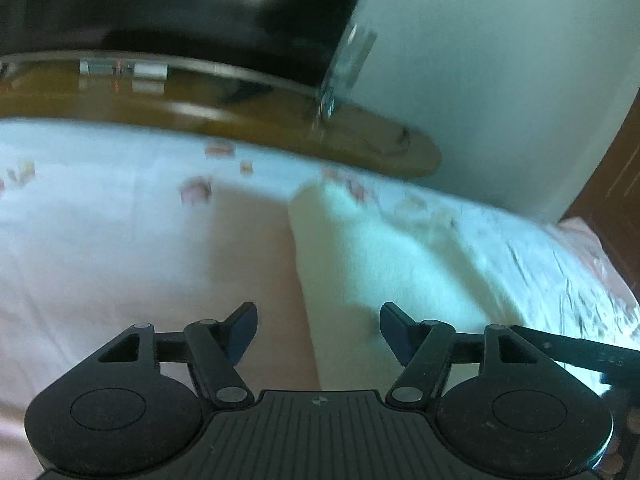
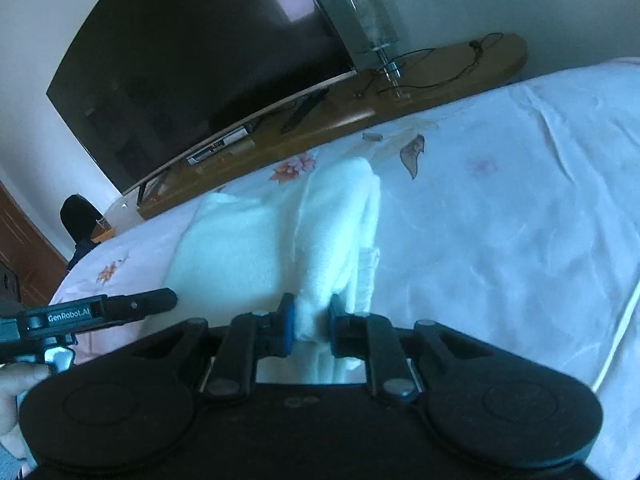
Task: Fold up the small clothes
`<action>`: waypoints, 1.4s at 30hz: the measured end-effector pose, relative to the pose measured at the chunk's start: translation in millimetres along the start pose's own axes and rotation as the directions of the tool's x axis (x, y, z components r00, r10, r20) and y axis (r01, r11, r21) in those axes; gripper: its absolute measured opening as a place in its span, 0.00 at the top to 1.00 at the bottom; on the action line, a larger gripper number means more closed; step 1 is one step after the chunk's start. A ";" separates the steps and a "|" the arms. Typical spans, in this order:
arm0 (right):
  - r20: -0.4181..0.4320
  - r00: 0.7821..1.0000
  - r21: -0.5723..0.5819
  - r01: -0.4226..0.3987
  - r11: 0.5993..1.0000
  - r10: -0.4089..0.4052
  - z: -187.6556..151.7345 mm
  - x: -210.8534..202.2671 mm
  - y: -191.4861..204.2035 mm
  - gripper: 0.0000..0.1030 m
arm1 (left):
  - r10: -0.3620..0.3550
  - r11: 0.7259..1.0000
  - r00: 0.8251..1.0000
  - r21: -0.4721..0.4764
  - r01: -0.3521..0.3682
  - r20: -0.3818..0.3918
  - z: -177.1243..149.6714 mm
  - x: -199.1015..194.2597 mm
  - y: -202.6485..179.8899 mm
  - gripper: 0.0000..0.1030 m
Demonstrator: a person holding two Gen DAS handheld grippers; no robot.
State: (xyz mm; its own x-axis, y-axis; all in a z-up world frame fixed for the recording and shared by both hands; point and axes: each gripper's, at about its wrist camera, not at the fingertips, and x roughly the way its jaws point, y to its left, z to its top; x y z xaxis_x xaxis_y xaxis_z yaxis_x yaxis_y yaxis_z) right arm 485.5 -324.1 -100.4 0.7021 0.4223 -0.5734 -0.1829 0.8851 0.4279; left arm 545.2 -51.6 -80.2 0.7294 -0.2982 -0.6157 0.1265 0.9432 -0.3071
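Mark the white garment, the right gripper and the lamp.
white garment [image 2: 240, 248]: right wrist view, flat left half.
right gripper [image 2: 312, 320]: right wrist view, between its fingertips.
lamp [image 2: 368, 16]: right wrist view, glass shade.

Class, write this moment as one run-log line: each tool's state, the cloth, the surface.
left tool: open, empty | right tool: shut on white cloth | cloth partly bunched | surface: floral bedsheet

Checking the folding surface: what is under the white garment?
The white garment lies on a pale floral bedsheet, which shows all around it. The sheet directly beneath is covered. Its near edge is lifted, pinched in the right hand-held gripper.
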 end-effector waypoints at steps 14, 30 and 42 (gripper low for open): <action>-0.022 0.985 0.002 0.173 0.985 -0.173 50.6 62.5 -32.0 0.75 | 0.070 0.997 0.997 0.046 -0.069 -0.029 34.8 65.2 8.8 0.35; -0.055 0.994 -0.176 0.080 0.981 -0.091 9.1 4.3 26.2 0.64 | 0.003 0.996 0.999 0.093 0.000 -0.032 -18.3 -11.4 -15.8 0.35; -0.081 0.990 -0.131 0.101 0.986 -0.112 -6.9 4.7 13.0 0.90 | 0.020 0.992 0.997 0.122 -0.010 -0.075 -40.0 -13.4 -26.0 0.34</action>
State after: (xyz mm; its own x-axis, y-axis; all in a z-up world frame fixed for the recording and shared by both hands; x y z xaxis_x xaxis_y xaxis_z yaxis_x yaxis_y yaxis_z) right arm 481.6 -309.2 -102.3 0.6603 0.3350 -0.6721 -0.2000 0.9411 0.2726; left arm 505.3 -78.0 -93.0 0.6790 -0.2897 -0.6746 0.2002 0.9571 -0.2095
